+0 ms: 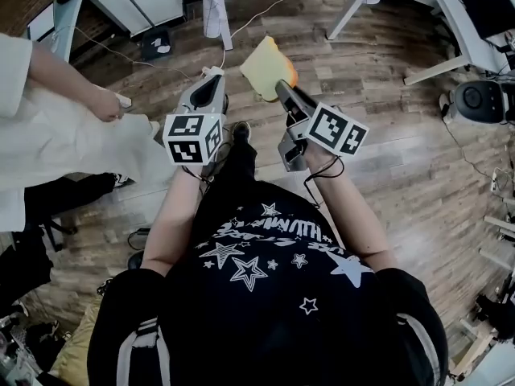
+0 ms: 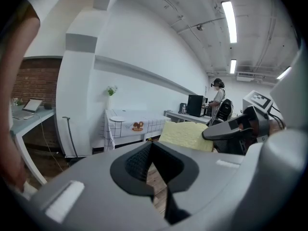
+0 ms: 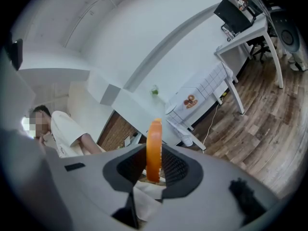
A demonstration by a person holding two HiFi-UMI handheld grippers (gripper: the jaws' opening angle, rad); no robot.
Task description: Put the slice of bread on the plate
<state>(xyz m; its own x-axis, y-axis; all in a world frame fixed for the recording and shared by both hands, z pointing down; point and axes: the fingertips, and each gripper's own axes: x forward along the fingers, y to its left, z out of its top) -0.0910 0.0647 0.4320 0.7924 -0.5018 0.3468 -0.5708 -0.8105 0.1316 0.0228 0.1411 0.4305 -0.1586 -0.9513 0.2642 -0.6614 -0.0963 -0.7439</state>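
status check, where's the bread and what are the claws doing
Right claw shut on slice of bread, up in the air. Left claw shut, empty. Plate ahead on the checked table, not yet reached.

Ceiling strip lights (image 2: 230, 20) glare; fisheye edges darken.

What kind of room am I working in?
Likely an office or lab workspace: wood-plank floor, a white desk with computer gear, a cloth-covered table, and strip lights overhead.

The pale yellow, orange-crusted square slice of bread (image 1: 268, 65) hangs tilted in mid-air, its lower corner pinched by the right gripper (image 1: 283, 87).
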